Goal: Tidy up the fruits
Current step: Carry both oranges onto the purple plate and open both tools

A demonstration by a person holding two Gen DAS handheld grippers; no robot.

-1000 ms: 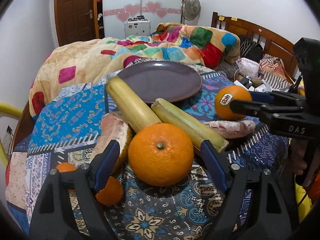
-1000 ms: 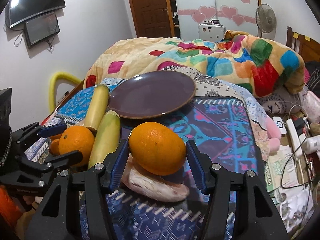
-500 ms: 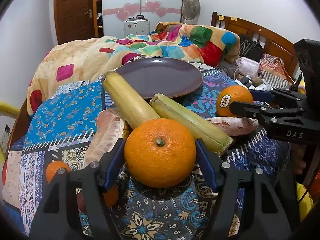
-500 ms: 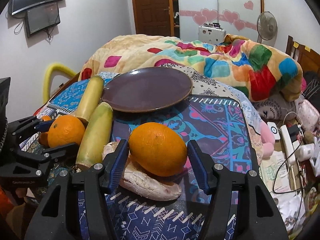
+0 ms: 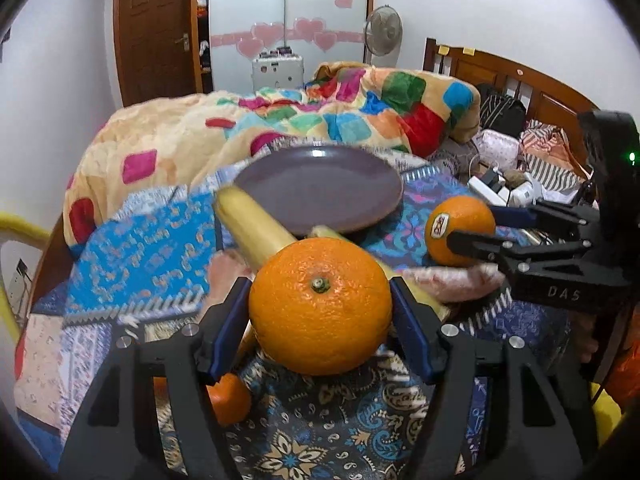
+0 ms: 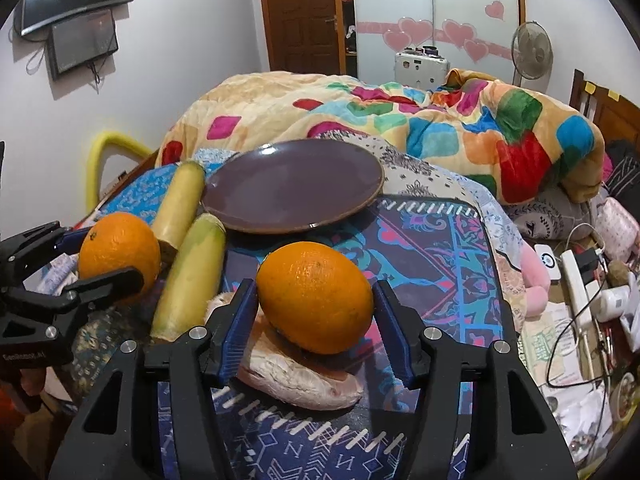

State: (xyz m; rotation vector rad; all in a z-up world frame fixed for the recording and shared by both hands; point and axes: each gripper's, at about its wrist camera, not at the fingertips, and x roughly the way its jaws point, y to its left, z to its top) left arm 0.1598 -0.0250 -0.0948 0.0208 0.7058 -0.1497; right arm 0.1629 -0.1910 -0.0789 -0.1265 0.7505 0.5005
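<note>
Left gripper (image 5: 320,312), its jaws just closed in, pinches an orange (image 5: 320,306) raised above the quilt (image 5: 132,252). Right gripper (image 6: 316,312) clamps a second orange (image 6: 316,296) over a pale tuber (image 6: 296,376), near the plate (image 6: 292,184).

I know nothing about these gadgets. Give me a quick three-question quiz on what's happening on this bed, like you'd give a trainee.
1. True or false: the plate holds no fruit.
2. How many oranges are gripped right now?
3. Which side's orange bears a sticker? A. left B. right

Key
1. True.
2. Two. The left gripper, whose jaws have just been closing, presses on the plain orange. The right gripper clamps the stickered orange.
3. B.
</note>
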